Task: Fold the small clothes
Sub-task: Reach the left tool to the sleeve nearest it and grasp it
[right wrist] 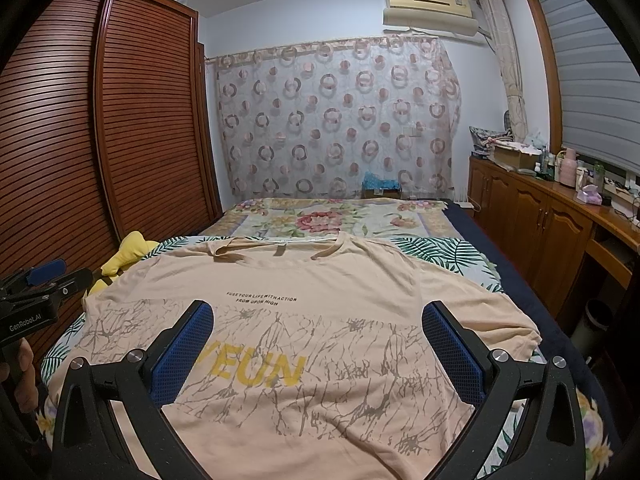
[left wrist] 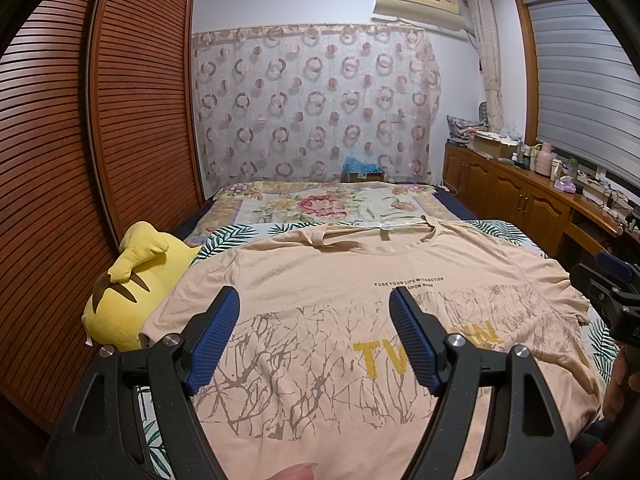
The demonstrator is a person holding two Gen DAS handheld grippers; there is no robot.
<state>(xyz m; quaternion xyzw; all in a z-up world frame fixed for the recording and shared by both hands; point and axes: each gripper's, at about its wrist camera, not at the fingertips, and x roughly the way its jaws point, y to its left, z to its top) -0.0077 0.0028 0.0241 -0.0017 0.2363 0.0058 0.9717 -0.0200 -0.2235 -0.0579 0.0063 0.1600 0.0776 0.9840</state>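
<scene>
Both sets of jaws stand wide and hold nothing: the left gripper point(left wrist: 314, 308) hangs over the left half of the shirt's printed chest, and the right gripper point(right wrist: 318, 322) hangs over its right half, neither touching the cloth as far as the views show. The peach T-shirt point(left wrist: 320, 268) lies face up and spread nearly flat on the bed point(left wrist: 496, 228), collar at the far end and hem nearest the person, with its left sleeve beside a yellow plush toy point(left wrist: 132, 280) and its right sleeve point(right wrist: 492, 312) drooping toward the bed's edge. The collar point(left wrist: 340, 236) is a little bunched and twisted on its left side. Judging by this layout, folding has not begun; the step in hand looks like lining up for the first fold. The next move probably calls for each gripper to drop to a shoulder or sleeve edge, pinch only the top layers cleanly, and carry that side inward over the chest while keeping the body flat. The plush toy crowding the left sleeve could snag that approach.
</scene>
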